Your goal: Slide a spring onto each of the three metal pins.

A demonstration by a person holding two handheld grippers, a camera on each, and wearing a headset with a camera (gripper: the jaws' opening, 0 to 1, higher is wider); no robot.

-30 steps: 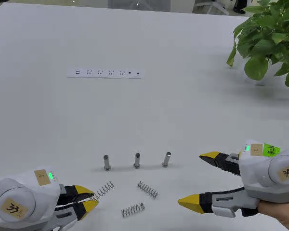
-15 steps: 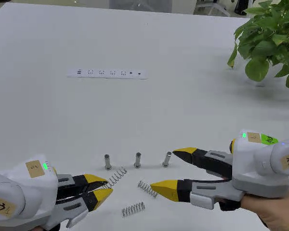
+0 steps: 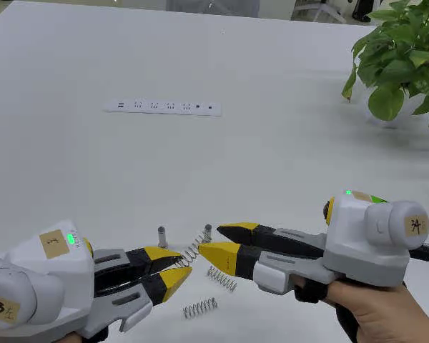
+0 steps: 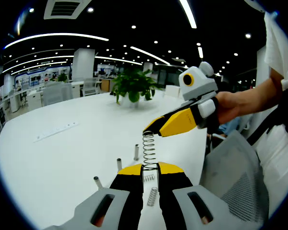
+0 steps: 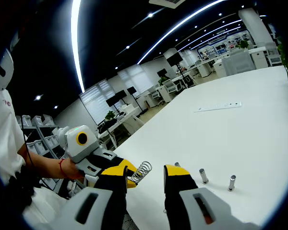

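Note:
My left gripper [image 3: 177, 265] is shut on one end of a spring [image 3: 193, 250], which sticks out tilted above the table; its own view shows the spring [image 4: 148, 148] rising from the shut jaws. My right gripper [image 3: 209, 239] is open, and its yellow tips sit around the spring's free end [image 5: 142, 171]. The left pin [image 3: 161, 236] stands bare, the middle pin [image 3: 207, 229] peeks out behind the spring, and the third is hidden by the right gripper. The left gripper view has all three pins [image 4: 119, 164] upright. Two more springs [image 3: 221, 279] [image 3: 199, 308] lie on the table.
A white power strip [image 3: 163, 107] lies farther back on the white table [image 3: 286, 143]. A potted green plant [image 3: 400, 57] stands at the far right. An office chair [image 4: 240, 187] is beside the table.
The left gripper has lifted its spring off the table and moved right. The right gripper has swung left, its jaws narrowing, until its tips meet the spring's free end and cover the right pin.

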